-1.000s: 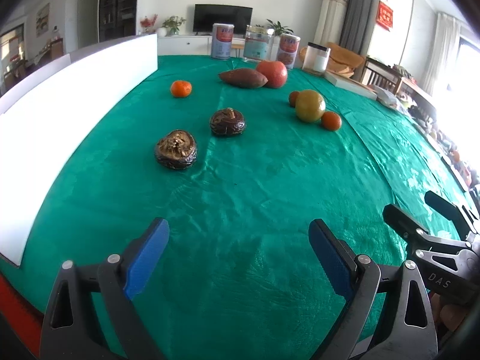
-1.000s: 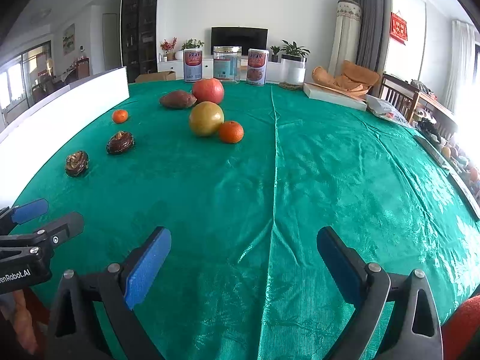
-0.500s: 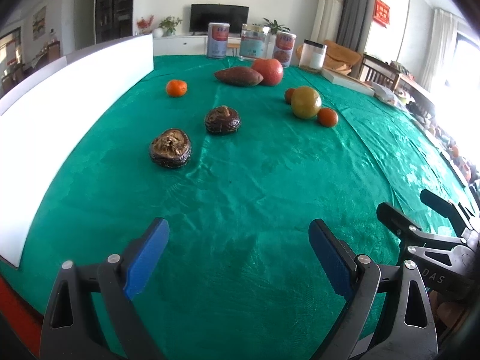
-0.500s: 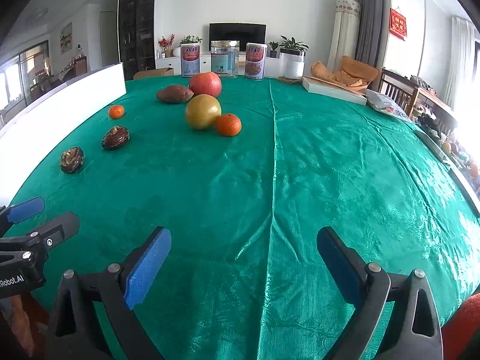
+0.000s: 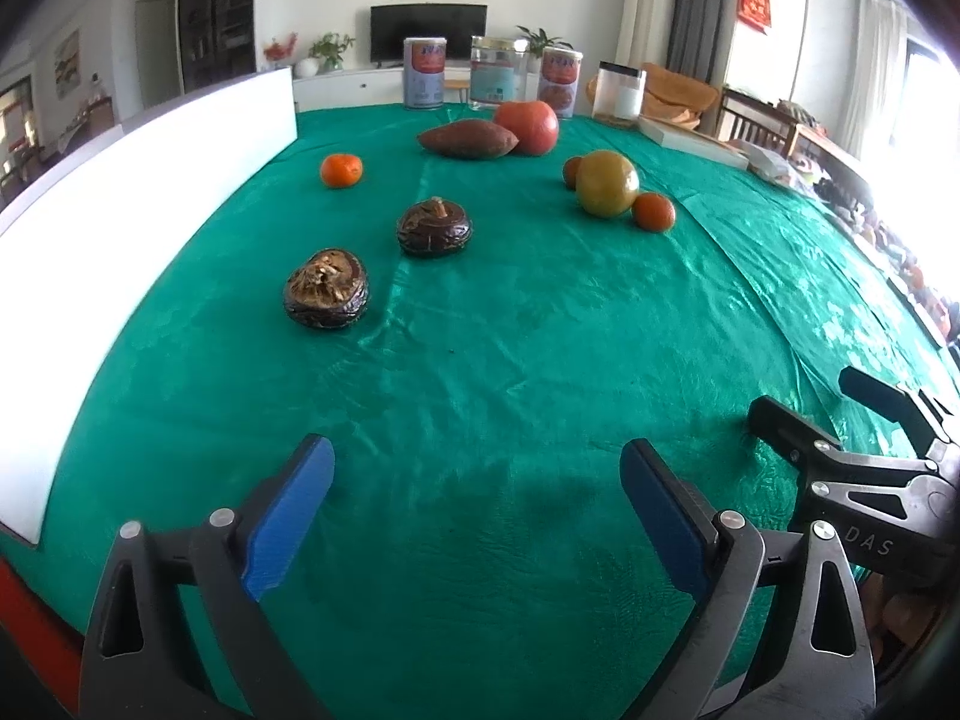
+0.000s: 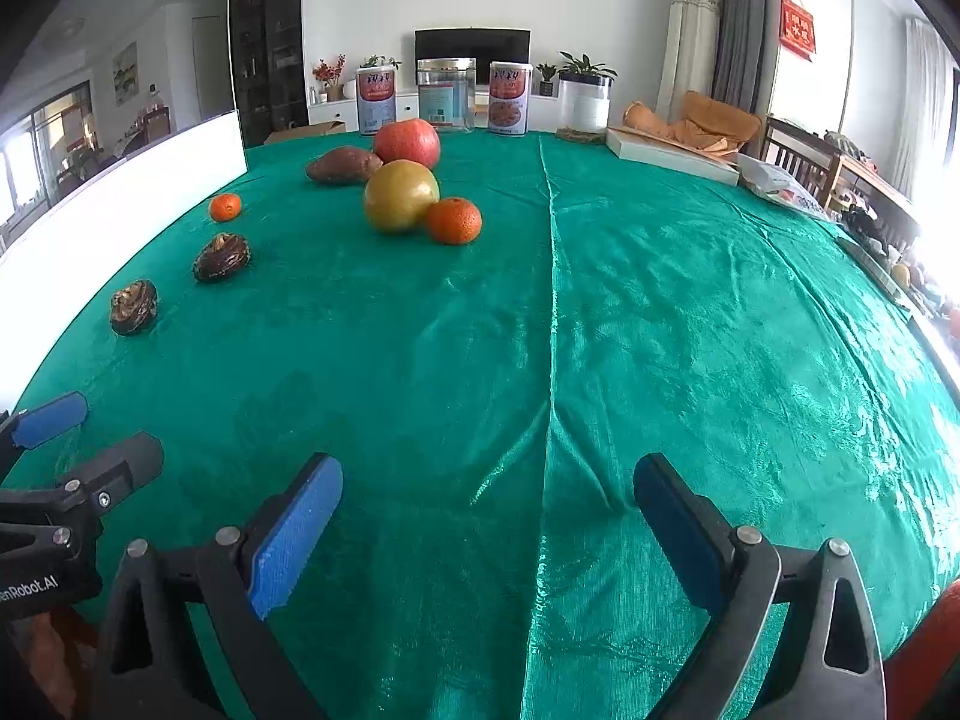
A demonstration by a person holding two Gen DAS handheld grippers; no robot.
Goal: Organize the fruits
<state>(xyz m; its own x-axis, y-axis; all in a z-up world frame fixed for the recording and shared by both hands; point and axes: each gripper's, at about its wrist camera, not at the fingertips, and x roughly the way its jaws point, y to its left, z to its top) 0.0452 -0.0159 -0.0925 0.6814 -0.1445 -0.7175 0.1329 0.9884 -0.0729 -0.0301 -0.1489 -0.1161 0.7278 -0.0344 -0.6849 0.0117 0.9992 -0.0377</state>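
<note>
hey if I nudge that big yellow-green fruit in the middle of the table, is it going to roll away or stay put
The yellow-green fruit looks nearly spherical and smooth, so it would probably roll on the green tablecloth. The small orange sits right against it and may get knocked along. It is the widest of the loose fruit, so it likely needs nearly the full spread of the right gripper fingers.

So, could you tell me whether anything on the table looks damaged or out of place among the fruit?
Two dark, shrivelled fruits lie apart on the green cloth; the nearer one looks split, with dried tan flesh showing. A sweet potato lies against the red fruit, odd among fruit. Nothing is spilled.
</note>
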